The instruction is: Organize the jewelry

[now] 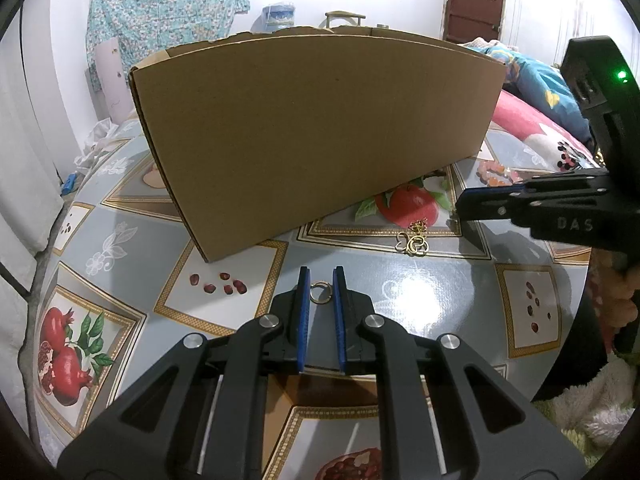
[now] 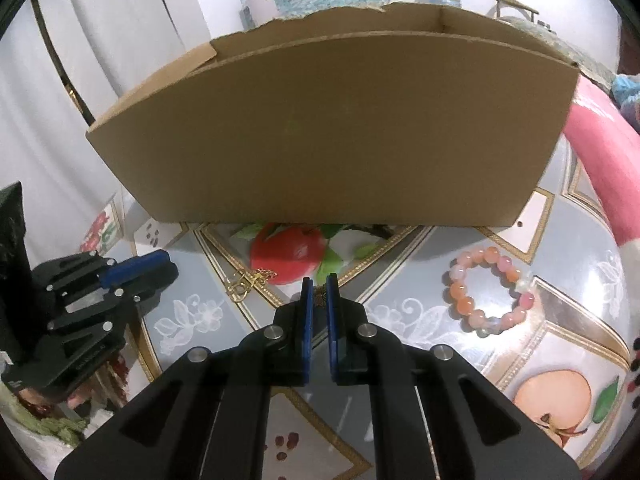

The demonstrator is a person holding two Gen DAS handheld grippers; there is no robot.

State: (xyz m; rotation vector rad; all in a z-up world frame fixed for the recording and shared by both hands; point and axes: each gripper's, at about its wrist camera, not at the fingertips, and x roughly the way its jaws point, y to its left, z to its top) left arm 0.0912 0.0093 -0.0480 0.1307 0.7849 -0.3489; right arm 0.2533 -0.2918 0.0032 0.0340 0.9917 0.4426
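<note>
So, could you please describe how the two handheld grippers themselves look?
Both the left gripper and the right gripper are black plastic linkages with silver pivot bolts and blue finger pads. The right one bears raised lettering and a green indicator light.

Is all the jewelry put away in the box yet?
Not yet. The inside of the cardboard box is hidden, so nothing shows as done. The left hand-held gripper pinches a small ring; the right hand-held gripper is shut on a tiny brownish piece. The gold chain and beaded bracelet lie on the table, left to do.
</note>
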